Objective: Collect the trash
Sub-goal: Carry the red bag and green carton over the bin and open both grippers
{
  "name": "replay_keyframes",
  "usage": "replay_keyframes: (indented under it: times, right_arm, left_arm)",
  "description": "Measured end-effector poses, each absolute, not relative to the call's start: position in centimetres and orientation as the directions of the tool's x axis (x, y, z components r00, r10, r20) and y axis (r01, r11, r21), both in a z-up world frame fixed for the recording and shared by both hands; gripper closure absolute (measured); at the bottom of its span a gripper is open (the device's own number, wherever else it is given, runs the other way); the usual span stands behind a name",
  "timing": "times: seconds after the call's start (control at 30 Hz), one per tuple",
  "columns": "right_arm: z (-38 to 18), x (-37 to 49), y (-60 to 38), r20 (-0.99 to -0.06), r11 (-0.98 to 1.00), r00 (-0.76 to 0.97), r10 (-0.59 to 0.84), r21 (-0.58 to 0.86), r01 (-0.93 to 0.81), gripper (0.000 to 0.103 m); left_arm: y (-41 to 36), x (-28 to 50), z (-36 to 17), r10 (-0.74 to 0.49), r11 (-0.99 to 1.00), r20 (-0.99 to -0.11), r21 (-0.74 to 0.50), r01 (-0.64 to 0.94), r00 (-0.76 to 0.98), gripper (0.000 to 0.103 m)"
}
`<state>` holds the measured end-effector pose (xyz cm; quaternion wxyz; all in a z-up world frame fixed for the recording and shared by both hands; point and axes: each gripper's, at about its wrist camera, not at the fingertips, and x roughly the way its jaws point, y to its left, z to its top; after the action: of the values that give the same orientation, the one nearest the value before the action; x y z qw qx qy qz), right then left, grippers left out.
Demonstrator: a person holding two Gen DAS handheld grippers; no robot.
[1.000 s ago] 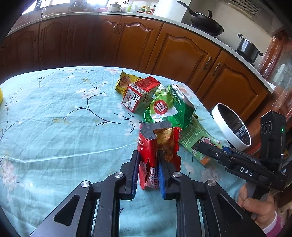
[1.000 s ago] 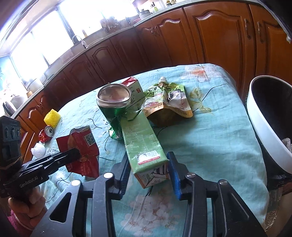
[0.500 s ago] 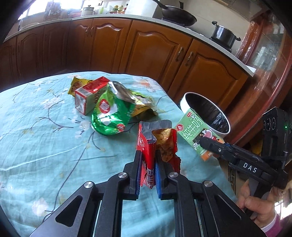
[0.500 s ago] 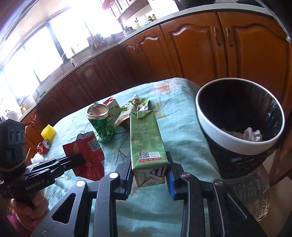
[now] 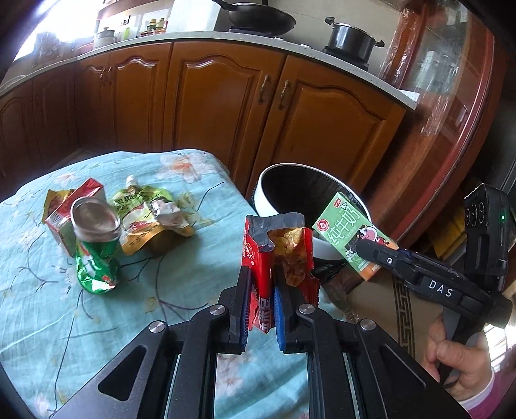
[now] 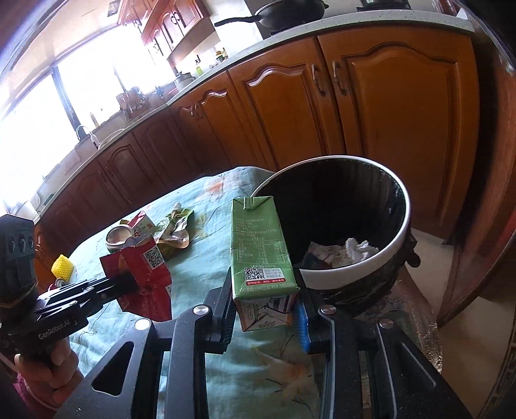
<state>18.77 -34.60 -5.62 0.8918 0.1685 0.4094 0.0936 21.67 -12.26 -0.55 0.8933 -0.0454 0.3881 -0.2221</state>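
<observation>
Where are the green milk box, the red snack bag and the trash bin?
green milk box (image 6: 259, 245): right wrist view, on its printed green side.
red snack bag (image 5: 259, 267): left wrist view, on its red front.
trash bin (image 6: 404, 222): right wrist view, on its white rim.

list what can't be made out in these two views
- Bin contents: right wrist view shows only crumpled white paper; the green milk carton and the dark wall hide the rest.
- Red snack bag lower print: pinched between the left claw pads.
- Small can by the yellow object: cut off by the left claw body, too small.
- Countertop bottles: too small, washed out.
</observation>
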Motion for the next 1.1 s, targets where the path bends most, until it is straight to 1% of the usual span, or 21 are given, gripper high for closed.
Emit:
replay_keyframes:
  times: [0.27, 0.6, 1.0, 1.03, 1.07, 1.1]
  right_arm:
    - [-5.6, 20.3, -37.1, -0.708, 0.934, 0.657, 0.261, 0.358, 0.015, 0.072]
    - [-5.7, 22.5, -39.1, -0.721, 0.94, 0.656, 0.223, 0.338, 0.052, 0.072]
    - [-6.5, 25.1, -40.6, -0.744, 0.943, 0.635, 0.208, 0.326, 0.073, 0.072]
    - [-6.6, 25.3, -40.7, -0.746, 0.942, 0.633, 0.207, 0.326, 0.076, 0.072]
    - [-6.7, 25.5, -40.8, -0.747, 0.942, 0.631, 0.207, 0.327, 0.078, 0.072]
    - [-6.9, 25.6, -40.8, -0.749, 0.941, 0.628, 0.21, 0.33, 0.079, 0.071]
  left_arm:
    - [-15.6, 25.0, -1.2, -0.448, 0.885, -0.683, -0.247, 0.395, 0.577, 0.092]
    - [-19.9, 29.3, -1.3, -0.433, 0.886, -0.697, -0.213, 0.412, 0.572, 0.092]
    - [-23.1, 33.9, -2.7, -0.418, 0.888, -0.726, -0.198, 0.416, 0.546, 0.091]
    - [-23.2, 34.2, -2.8, -0.419, 0.887, -0.728, -0.201, 0.415, 0.542, 0.088]
    - [-23.4, 34.4, -3.0, -0.419, 0.887, -0.73, -0.203, 0.415, 0.539, 0.083]
    - [-23.5, 34.6, -3.1, -0.418, 0.887, -0.731, -0.201, 0.415, 0.539, 0.082]
